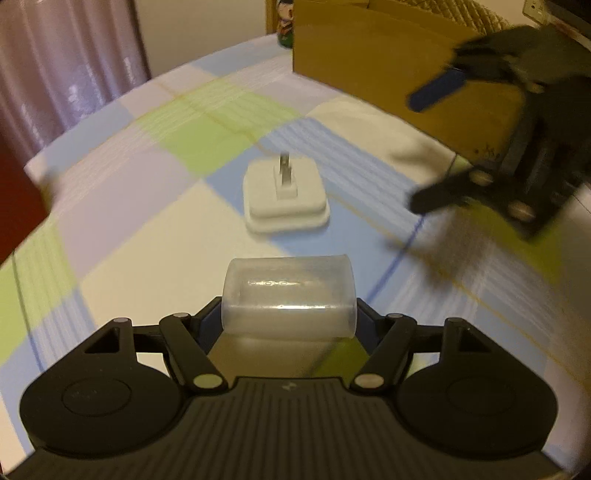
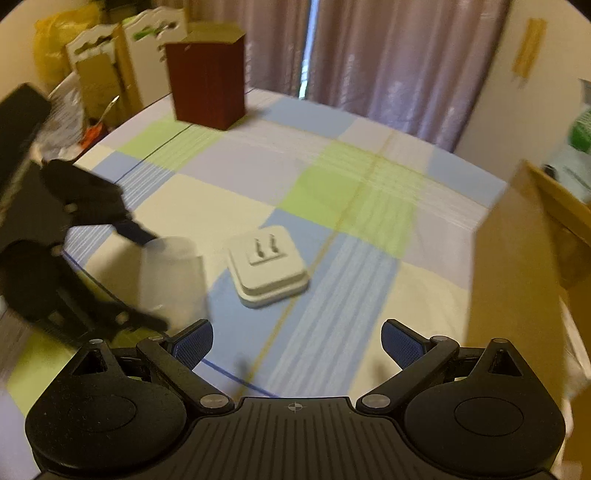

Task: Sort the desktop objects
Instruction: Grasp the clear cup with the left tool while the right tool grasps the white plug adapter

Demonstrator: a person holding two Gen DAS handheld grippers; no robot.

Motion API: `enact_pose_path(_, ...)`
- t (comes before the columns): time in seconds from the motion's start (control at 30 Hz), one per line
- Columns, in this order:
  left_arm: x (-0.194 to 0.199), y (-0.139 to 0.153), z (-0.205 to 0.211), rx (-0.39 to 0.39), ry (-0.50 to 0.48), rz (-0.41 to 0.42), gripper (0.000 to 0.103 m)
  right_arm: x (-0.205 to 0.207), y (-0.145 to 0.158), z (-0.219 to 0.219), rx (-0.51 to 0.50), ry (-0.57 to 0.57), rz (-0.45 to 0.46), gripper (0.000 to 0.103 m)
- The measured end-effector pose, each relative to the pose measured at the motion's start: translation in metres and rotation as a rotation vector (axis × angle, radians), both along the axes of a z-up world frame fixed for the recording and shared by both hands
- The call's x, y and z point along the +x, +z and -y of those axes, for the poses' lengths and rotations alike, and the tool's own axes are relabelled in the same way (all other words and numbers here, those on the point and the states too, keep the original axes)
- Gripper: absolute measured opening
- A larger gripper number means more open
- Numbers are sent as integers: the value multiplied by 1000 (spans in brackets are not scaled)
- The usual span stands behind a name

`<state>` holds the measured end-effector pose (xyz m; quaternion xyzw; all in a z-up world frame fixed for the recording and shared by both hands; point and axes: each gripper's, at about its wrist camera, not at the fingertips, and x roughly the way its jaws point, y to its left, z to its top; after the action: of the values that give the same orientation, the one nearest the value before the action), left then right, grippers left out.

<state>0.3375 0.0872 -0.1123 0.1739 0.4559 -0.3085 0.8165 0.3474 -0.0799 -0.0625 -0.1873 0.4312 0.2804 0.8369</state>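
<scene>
My left gripper is shut on a clear plastic cup, held sideways above the checked tablecloth; the right wrist view shows the same cup blurred in the left gripper. A white plug adapter lies on the cloth ahead, prongs up, and it sits in mid-table in the right wrist view as the adapter. My right gripper is open with nothing between its blue pads, and it hovers at the right as the right gripper, blurred.
A dark red box stands at the far left of the table. A cardboard box stands at the far right, its wall close beside my right gripper. A small figurine stands behind it. Curtains hang beyond the table.
</scene>
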Motion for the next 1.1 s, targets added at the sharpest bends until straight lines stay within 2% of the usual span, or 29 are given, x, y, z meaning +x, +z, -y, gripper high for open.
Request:
enact_pose_path(0.17, -21, -1, -15, 13, 67, 6, 68, 22, -15, -23, -10, 71, 2, 100)
enact_pose_path(0.3, -29, -1, -22, -16, 124, 4, 68, 43, -27, -37, -25, 114, -20, 100)
enact_pose_path(0.4, -30, -2, -24, -32, 147, -4, 76, 55, -35, -45, -43, 154, -43, 99)
enact_pose_path(0.6, -29, -2, -24, -34, 157, -7, 80, 73, -48, -52, -72, 182, -95, 99)
enact_pose_path(0.63, -29, -2, -25, -35, 158, -7, 80, 74, -49, -53, -76, 187, -100, 96)
enact_pose_path(0.67, -28, -2, -25, -35, 160, -7, 80, 74, -50, -53, -73, 192, -107, 83)
enact_pose_path(0.73, -28, -2, -25, -35, 162, -8, 80, 74, -50, -53, -63, 192, -119, 76)
enact_pose_path(0.77, -27, -2, -25, -35, 163, -8, 80, 74, -49, -53, -59, 187, -121, 69)
enact_pose_path(0.93, -28, -2, -25, -35, 170, -12, 79, 65, -46, -50, -54, 144, -137, 66)
enact_pose_path(1.1, -32, -2, -23, -30, 180, -16, 73, 39, -38, -32, -15, 47, -146, 66)
